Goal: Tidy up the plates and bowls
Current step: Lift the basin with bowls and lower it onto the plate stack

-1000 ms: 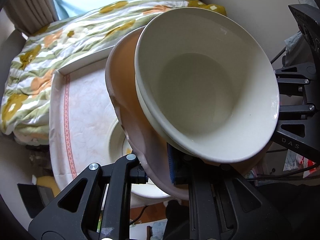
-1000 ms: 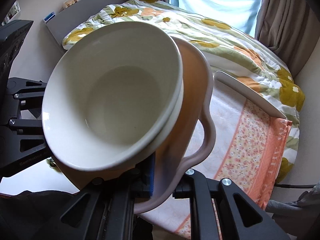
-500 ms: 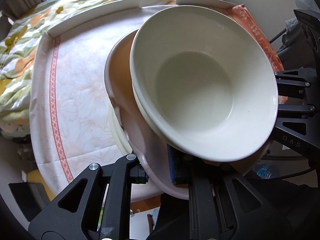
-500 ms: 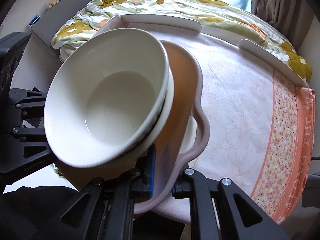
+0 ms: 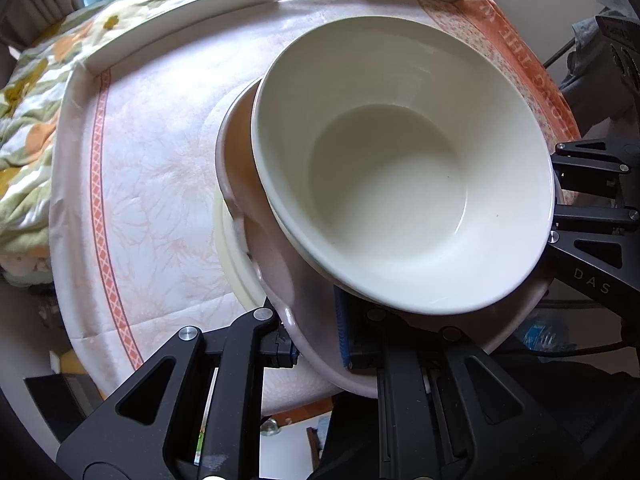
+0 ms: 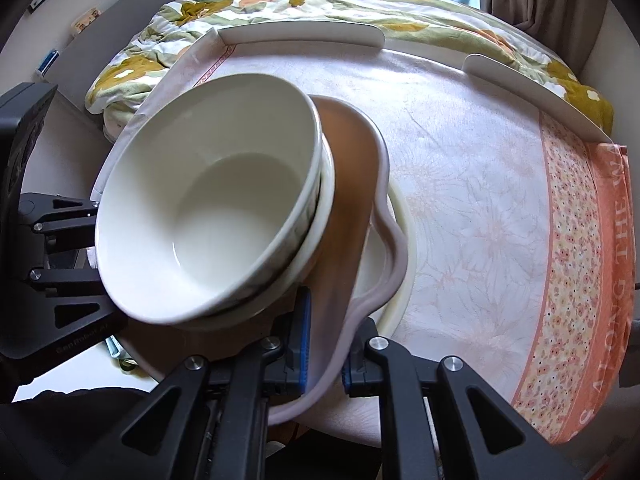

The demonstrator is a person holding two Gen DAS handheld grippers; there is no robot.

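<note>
A pink scalloped plate [image 5: 276,276] carries two stacked cream bowls [image 5: 396,168]. My left gripper [image 5: 316,336] is shut on one rim of the pink plate. My right gripper [image 6: 324,360] is shut on the opposite rim of the same plate [image 6: 352,184], with the bowls [image 6: 208,216] to its left. The stack is tilted and held low over a cream plate [image 6: 400,240] that lies on the table; that plate also shows in the left wrist view [image 5: 232,256]. Whether the pink plate touches it I cannot tell.
A round table with a pale floral cloth [image 6: 480,168] and an orange lettered border [image 6: 616,248] has white raised guard strips [image 6: 300,36] at its far edge. A bed with a flowered quilt [image 6: 280,0] lies beyond it.
Both grippers have brought the plate with the bowls down and forward over the table. The stack is now closer to level, just above the cream plate.
</note>
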